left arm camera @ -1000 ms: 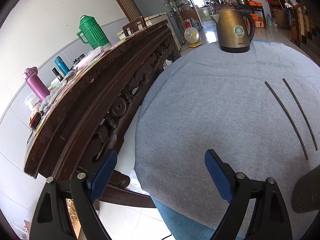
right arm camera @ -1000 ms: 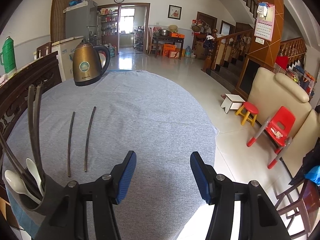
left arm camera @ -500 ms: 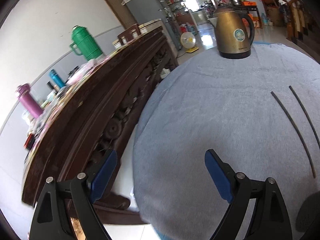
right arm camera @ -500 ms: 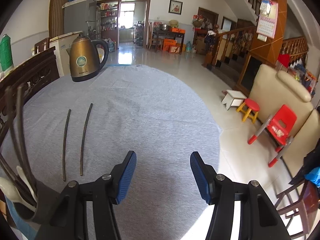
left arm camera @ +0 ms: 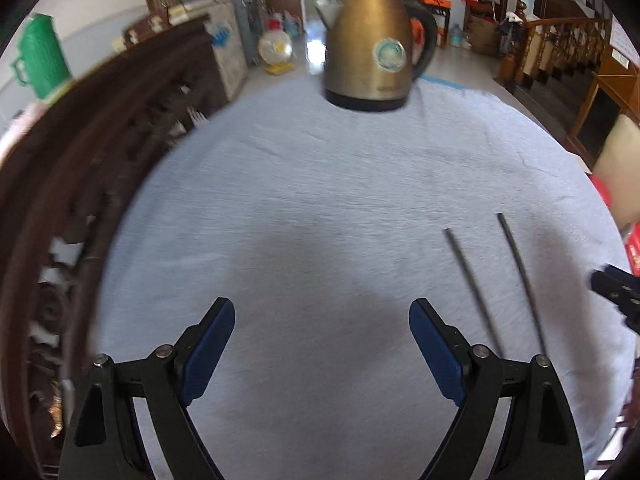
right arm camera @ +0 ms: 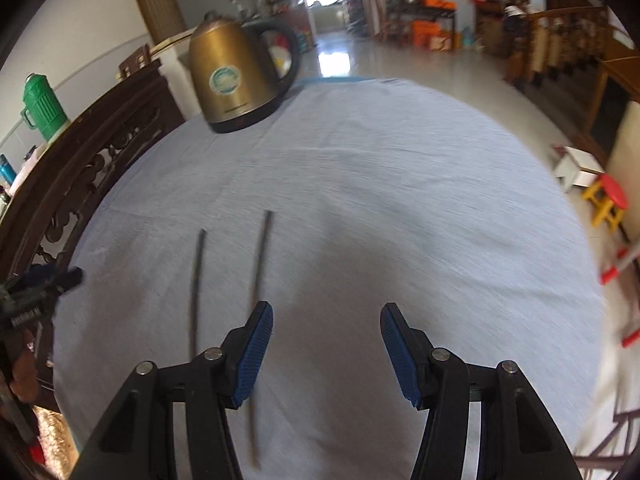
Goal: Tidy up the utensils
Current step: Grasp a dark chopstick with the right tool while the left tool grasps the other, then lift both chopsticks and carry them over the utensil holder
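On a round table [right arm camera: 400, 184] draped in grey cloth, two thin dark chopsticks lie side by side, not touching. At lower left of the right wrist view, the left chopstick [right arm camera: 196, 288] lies bare; the right chopstick [right arm camera: 260, 264] runs under the left finger of the right tongs [right arm camera: 326, 344], which are spread apart and empty. The left tongs [left arm camera: 320, 348] also gape, holding nothing, with the pair at lower right of their view. Both sticks look light, stiff and likely slippery; pinching mid-length seems steadiest. A brass kettle [right arm camera: 234, 76] stands at the far edge.
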### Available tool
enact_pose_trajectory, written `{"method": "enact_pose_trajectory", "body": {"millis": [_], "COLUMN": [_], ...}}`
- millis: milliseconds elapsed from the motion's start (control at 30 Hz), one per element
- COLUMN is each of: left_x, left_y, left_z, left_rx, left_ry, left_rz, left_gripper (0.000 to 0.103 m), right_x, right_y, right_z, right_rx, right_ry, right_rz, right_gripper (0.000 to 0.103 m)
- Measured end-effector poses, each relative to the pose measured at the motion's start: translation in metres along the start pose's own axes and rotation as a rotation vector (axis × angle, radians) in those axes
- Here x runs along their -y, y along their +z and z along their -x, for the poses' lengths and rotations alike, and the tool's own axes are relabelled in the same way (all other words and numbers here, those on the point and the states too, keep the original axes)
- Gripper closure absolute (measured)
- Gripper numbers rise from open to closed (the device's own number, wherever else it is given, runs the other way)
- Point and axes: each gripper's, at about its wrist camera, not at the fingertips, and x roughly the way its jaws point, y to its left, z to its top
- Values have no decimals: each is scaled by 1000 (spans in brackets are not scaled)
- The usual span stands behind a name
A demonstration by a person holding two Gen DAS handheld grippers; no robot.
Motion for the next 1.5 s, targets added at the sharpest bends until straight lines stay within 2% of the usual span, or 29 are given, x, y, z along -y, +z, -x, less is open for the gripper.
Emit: {"method": "enact_pose_trajectory", "body": {"millis": [33, 100, 200, 300, 367, 467, 533, 567, 967, 1033, 1067, 1133, 1167, 1233, 1333, 1500], "left_x": [6, 13, 22, 29, 30, 34, 39, 43, 92, 98, 100, 103, 103, 101, 99, 82], "left_y": [5, 12, 20, 25, 29, 33, 35, 37, 48, 48, 49, 49, 50, 50, 49, 47], "left_z": [-7, -15, -28, -37, -43, -49, -52, -55, -86, -94, -94, -96, -97, -100, -97, -59], "left_rx": [-23, -59, -104, -143, -165, -183, -197, -207, -288, -307, -290, -290, -284, -281, -252, -137], "left_ry": [-24, -71, -109, -131, -152, -168, -177, -179, -222, -247, -234, -241, -235, -253, -237, -223], "left_rz": [12, 31, 66, 78, 91, 92, 98, 102, 112, 129, 123, 116, 117, 125, 116, 112], "left_gripper": [24, 33, 36, 45, 45, 45, 45, 45, 45, 61, 63, 89, 96, 97, 98, 98], "right_x": [-5, -17, -28, -36, -41, -43, -45, -44, 4, 8, 9, 14, 17, 20, 23, 29], "right_y": [7, 26, 46, 59, 66, 65, 65, 64, 40, 36, 36, 37, 34, 34, 31, 18], "right_z": [-9, -30, -56, -79, -96, -114, -115, -115, -98, -93, -91, -90, -87, -83, -72, -31], "right_rx": [-11, -30, -70, -125, -164, -220, -208, -201, -166, -164, -163, -161, -153, -140, -113, -29], "right_ry": [9, 12, 30, 24, -2, -31, -36, -37, 22, 27, 32, 49, 58, 68, 94, 115], "right_rz": [4, 9, 1, 6, 10, 14, 31, 32, -31, -40, -46, -59, -63, -65, -80, -82], "right_gripper": [43, 43, 48, 56, 65, 72, 85, 95, 96, 96, 96, 96, 96, 96, 96, 96]}}
